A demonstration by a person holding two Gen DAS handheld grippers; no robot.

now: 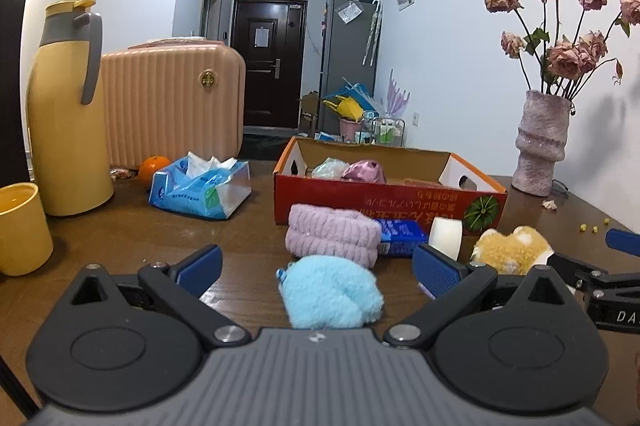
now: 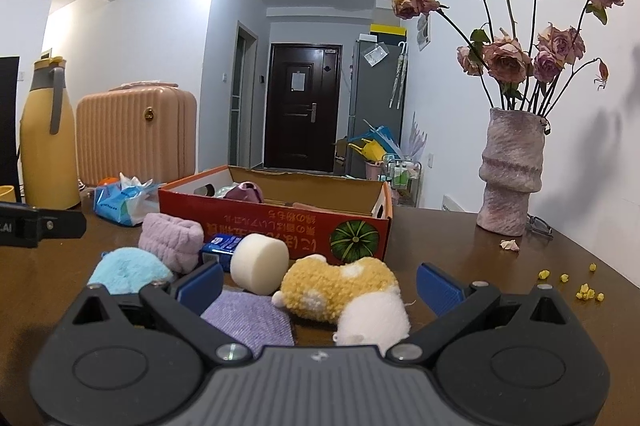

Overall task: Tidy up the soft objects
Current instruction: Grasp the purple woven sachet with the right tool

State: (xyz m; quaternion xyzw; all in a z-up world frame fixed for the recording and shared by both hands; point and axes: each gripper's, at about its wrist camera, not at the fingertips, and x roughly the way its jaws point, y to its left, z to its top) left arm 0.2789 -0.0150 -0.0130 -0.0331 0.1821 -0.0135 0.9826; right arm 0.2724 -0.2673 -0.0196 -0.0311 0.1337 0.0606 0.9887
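Your soft things lay in a cluster on the brown desk (image 1: 120, 234), in front of the red cardboard box (image 1: 384, 202). The fluffy blue toy (image 1: 330, 292) sat between the spread fingers of your left claw (image 1: 318, 268), which gripped nothing. Just behind it was the pink rolled towel (image 1: 334, 236), with a blue packet (image 1: 400, 237) and a white foam cylinder (image 1: 446, 233) beside it.

Your right claw (image 2: 320, 284) was spread wide too, and held nothing. Between its fingers lay the yellow plush toy (image 2: 340, 286) with a white fluffy ball (image 2: 374, 320) touching it, and a purple cloth (image 2: 250, 318) flat on the desk to the left. Inside the box you already had a pink soft bundle (image 1: 366, 171) and a pale one (image 1: 330, 168).

Further out stood the tissue pack (image 1: 200, 188), an orange (image 1: 154, 168), the yellow jug (image 1: 66, 110), a yellow cup (image 1: 22, 228), the peach suitcase (image 1: 172, 106) and the vase of dried roses (image 2: 514, 170).
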